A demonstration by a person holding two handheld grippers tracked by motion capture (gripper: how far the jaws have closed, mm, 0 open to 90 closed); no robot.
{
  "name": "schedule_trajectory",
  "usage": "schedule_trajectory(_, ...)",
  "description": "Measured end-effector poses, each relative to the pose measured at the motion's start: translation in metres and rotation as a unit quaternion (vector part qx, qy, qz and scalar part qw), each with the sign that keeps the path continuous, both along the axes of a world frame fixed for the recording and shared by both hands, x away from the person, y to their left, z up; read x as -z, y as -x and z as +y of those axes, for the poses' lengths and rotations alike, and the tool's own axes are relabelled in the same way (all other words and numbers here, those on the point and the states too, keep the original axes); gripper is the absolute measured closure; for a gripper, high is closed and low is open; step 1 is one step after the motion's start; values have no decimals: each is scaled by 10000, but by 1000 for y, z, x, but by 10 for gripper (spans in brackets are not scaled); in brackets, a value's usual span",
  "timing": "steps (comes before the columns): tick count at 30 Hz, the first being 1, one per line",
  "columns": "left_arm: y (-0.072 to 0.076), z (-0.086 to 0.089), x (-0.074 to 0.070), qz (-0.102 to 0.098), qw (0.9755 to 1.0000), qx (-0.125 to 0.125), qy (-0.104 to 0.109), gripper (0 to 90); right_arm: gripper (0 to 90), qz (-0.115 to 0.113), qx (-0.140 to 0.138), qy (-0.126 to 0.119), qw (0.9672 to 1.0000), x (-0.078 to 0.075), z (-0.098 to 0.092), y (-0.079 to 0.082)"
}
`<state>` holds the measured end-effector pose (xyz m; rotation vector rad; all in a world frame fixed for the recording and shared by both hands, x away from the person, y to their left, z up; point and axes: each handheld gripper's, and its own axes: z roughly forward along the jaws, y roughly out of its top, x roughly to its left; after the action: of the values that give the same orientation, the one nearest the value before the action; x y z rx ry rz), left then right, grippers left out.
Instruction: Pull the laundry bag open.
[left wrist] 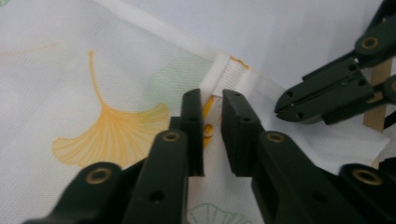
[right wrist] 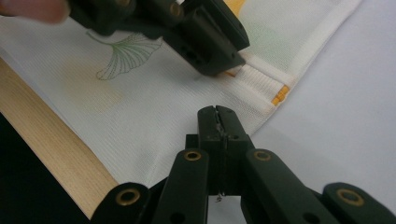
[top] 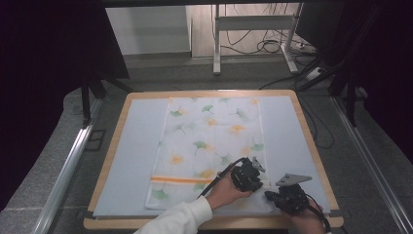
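Two grippers work at the cloth's near right corner. The printed cloth [top: 210,146] lies flat on the surface [top: 131,146], its long axis running near to far; hands hide its near edge. The left gripper [left wrist: 212,133] has its fingers slightly parted over the orange stripe [top: 173,180]. The right gripper [right wrist: 218,122] has its fingers pressed together, empty, above the cloth's edge.

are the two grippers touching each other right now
Apart. The left gripper view shows bare cloth between the left gripper and the right gripper.
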<state>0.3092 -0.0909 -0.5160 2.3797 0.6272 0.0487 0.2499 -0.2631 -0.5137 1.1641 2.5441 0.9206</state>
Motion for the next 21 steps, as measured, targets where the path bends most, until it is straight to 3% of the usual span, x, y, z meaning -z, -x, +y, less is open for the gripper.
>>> schedule_trajectory(7, 2, -4, -1, -251, 9994, 124, -181, 806, 893, -2, 2, 12, 10000, 0, 0, 0)
schedule_trajectory(13, -1, 0, -1, -136, 9997, 171, -95, 835, 892, -8, 0, 5, 10000, 0, 0, 0)
schedule_trajectory(14, -1, 1, -2, -165, 9997, 177, -62, 886, 893, -5, -1, 2, 10000, 0, 0, 0)
schedule_trajectory(16, -2, 3, -3, -60, 9997, 242, -57, 895, 892, -3, -2, -5, 10000, 0, 0, 0)
schedule_trajectory(21, -1, 0, -2, -151, 9994, 273, -122, 893, 892, -7, 2, 6, 10000, 0, 0, 0)
